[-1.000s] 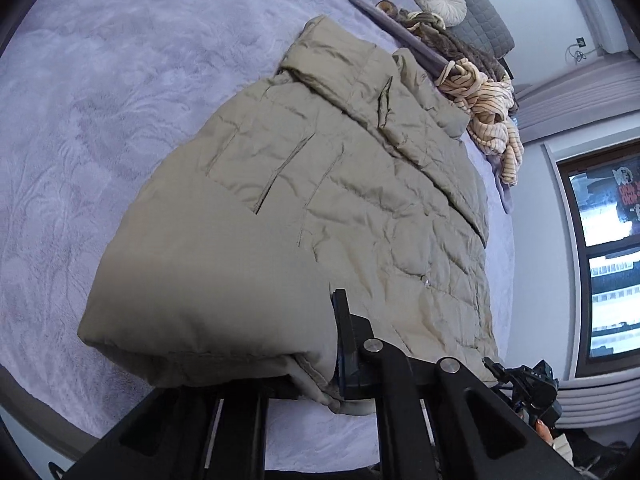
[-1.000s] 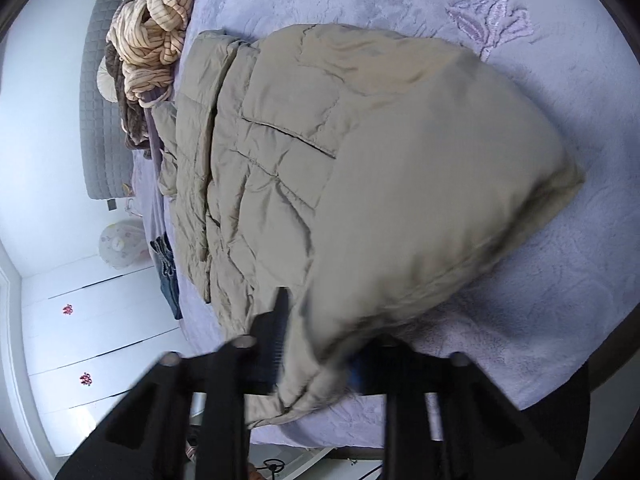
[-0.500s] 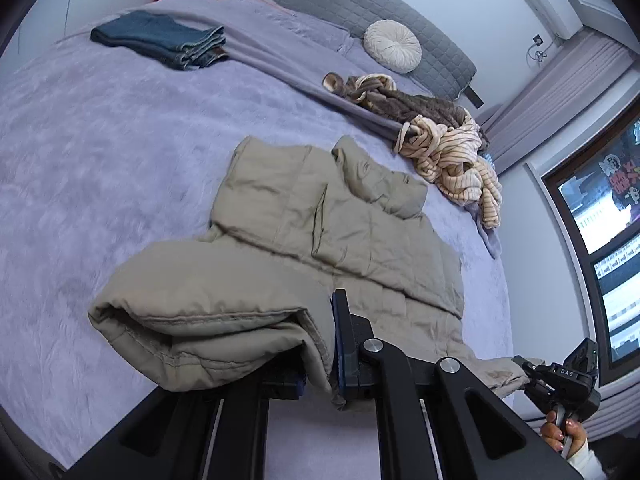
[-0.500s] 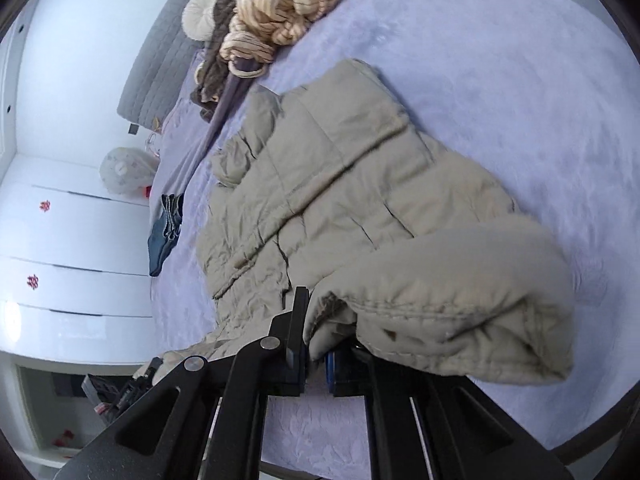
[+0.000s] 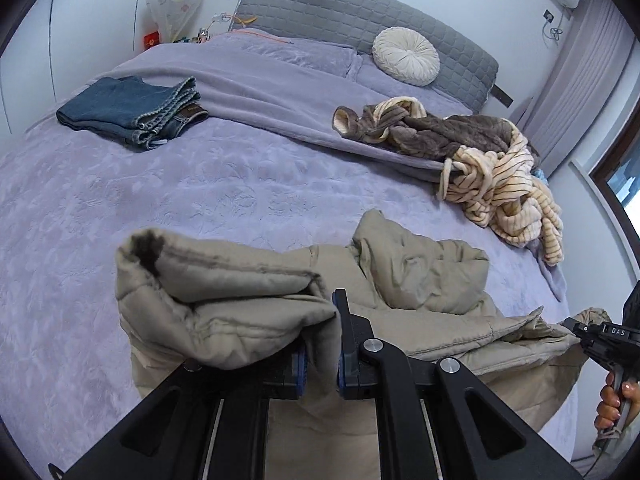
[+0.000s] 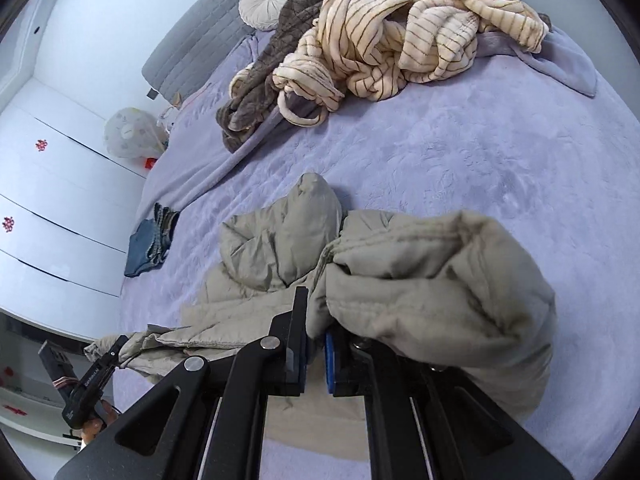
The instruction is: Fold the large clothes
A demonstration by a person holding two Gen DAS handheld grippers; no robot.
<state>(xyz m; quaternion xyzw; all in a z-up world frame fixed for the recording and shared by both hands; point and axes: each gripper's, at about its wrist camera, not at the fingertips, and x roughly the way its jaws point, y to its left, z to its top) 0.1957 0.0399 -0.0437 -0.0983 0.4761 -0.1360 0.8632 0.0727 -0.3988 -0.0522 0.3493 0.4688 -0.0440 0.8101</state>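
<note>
Left gripper (image 5: 319, 364) clamped on a bunched edge of the beige puffer jacket (image 5: 420, 280), fabric pinched between the blue-padded fingers and a thick roll of it draped over the left finger. Right gripper (image 6: 316, 356) likewise closed on the jacket's opposite edge, padded roll spilling over its right finger; same gripper seen at the far right of the left wrist view, held in the person's right hand (image 5: 612, 404). Jacket's near edge lifted at both held ends; the rest lies crumpled on the lavender bedspread (image 5: 120, 208), collar end bunched toward the far side. Folded blue jeans (image 5: 132, 110) lie far left on the bed, well apart from the jacket. A brown fleece garment (image 5: 440, 132) and a cream striped robe (image 5: 504, 196) are heaped together far right, near the grey quilted headboard (image 5: 360, 12). Round white cushion (image 5: 406, 56) rests against the headboard.
</note>
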